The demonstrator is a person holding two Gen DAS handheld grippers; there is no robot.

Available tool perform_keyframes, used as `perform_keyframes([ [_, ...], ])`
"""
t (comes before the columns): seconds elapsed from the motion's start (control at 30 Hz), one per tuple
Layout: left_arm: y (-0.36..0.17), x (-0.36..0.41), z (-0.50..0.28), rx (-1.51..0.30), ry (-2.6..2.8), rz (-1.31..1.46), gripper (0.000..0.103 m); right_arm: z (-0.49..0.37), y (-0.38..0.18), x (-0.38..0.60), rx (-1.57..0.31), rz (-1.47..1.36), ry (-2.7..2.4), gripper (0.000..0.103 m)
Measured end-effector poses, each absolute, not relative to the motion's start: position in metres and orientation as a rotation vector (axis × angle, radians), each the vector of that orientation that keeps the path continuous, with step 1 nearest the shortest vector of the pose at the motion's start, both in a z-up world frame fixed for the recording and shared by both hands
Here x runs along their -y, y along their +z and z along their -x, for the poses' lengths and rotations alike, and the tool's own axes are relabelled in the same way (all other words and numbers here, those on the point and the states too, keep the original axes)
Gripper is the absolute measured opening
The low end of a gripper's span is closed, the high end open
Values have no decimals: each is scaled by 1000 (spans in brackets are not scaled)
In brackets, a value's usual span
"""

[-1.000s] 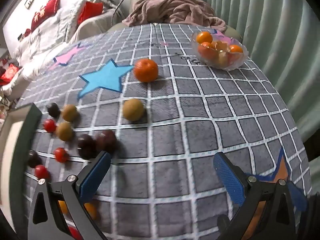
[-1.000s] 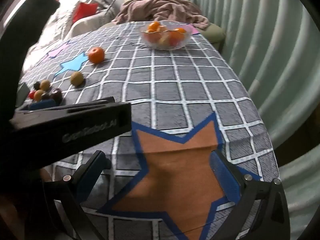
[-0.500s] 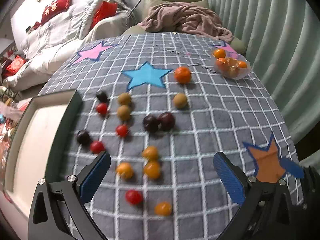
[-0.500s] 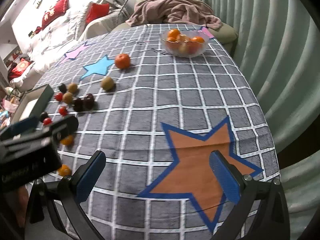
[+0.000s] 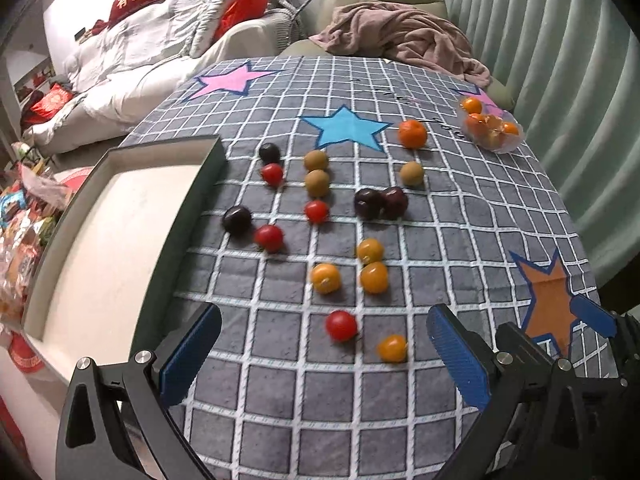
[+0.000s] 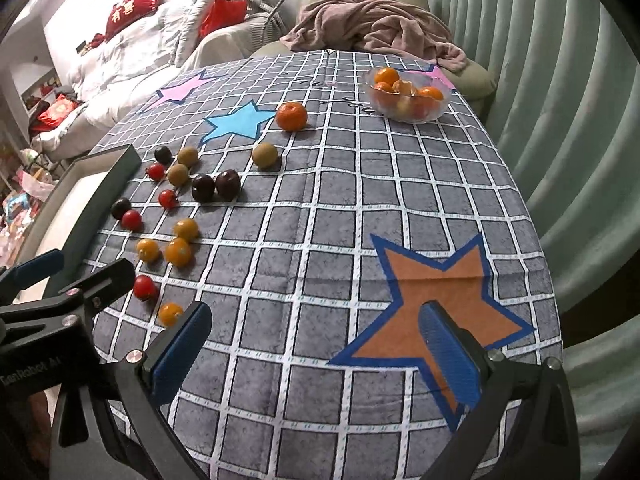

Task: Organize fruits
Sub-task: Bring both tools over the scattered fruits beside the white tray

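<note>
Both my left hand-held gripper (image 5: 320, 354) and right hand-held gripper (image 6: 314, 350) hang spread and empty, and the round fruits beside the tray (image 5: 192, 184) could roll if nudged.

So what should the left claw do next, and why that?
Probably ease the left claw down over the red tomato and close on it. The claw is open and holding nothing, that tomato lies closest between its fingers, and the tray beside it has no fruit in it. The right claw is open too, but it sits over bare cloth, away from the fruit.
</note>
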State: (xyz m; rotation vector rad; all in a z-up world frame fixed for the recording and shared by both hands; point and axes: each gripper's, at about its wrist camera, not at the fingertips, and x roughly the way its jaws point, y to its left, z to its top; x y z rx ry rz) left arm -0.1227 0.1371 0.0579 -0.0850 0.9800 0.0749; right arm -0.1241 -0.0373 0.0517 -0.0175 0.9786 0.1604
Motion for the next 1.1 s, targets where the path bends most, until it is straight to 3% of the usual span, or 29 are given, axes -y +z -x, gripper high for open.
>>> perform_keyframes([
  [1.1,27,-159,161,-1064,117,14,103,150,46,34,-1008,-16,194,103],
])
